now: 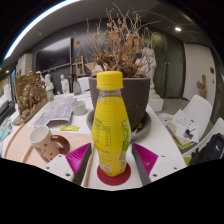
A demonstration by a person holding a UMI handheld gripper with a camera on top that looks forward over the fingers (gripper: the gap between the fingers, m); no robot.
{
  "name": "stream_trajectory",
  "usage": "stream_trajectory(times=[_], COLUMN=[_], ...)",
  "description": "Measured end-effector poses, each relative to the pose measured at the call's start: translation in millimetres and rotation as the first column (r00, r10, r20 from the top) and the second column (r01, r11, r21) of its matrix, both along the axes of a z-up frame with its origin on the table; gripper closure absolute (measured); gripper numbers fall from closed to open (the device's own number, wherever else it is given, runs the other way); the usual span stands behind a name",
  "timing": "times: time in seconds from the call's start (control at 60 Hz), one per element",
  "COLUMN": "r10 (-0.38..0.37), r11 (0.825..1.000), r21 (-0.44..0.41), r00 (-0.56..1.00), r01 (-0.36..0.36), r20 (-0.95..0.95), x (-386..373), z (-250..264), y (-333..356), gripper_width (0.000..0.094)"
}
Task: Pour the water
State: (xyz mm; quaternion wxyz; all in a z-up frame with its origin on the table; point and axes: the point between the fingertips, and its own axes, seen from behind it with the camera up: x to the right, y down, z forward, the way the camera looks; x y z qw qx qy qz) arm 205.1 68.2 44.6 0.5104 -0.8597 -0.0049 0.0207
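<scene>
A yellow bottle (111, 125) with a yellow cap stands upright on a round red coaster (113, 177) on the white table (75, 170). My gripper (112, 160) is open. The bottle stands between its two magenta pads (80, 158), with a narrow gap at either side. A pale brown mug (45, 143) lies on its side on the table, to the left of the fingers.
A dark pot of dried branches (122, 90) on a round tray stands just behind the bottle. Papers and a white box (190, 120) lie to the right, with a black object (210, 150) nearer. A small yellow item (68, 128) and another dried plant (30, 95) are to the left.
</scene>
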Motion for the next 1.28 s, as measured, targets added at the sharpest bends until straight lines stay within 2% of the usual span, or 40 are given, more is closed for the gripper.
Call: stream_trajectory(times=[0.017,0.067,0.117,0.233,0.333,0.5,0.65,0.817,1.117,1.283], r10=[-0.002,-0.016,-0.037,-0.104,-0.159,-0.204,-0.202,-0.165,-0.149,-0.149], r11=[1.0,1.0,0.999,0.994,0.983,0.973,0.972,0.98,0.985,0.983], r21=[-0.006,-0.017,-0.022,-0.044,-0.081,-0.094,-0.107,-0.1,-0.067,-0.081], r00=[1.0,1.0,0.999,0.994,0.986,0.977,0.976,0.983,0.979,0.977], r01=[0.002,0.016,0.037,0.105,0.162,0.21,0.211,0.173,0.159,0.163], r20=[-0.005,-0.015,-0.008,0.03,0.039,0.068,0.086,0.084,0.138,0.154], x=[-0.6,-1.8,-2.9,-10.0,-30.0,-85.6,-146.0,-205.5,-240.9,-243.3], z=[1.1,7.3,18.8,52.2,83.7,136.8,163.1,181.2,195.8,190.8], y=[-1.9,-7.6,-18.4,-52.7,-100.4,-192.6,-269.1,-320.4,-357.6,-362.4], gripper_width=[0.0062,0.0104,0.0072,0.0076,0.0075,0.0072,0.0073,0.0074,0.0074,0.0074])
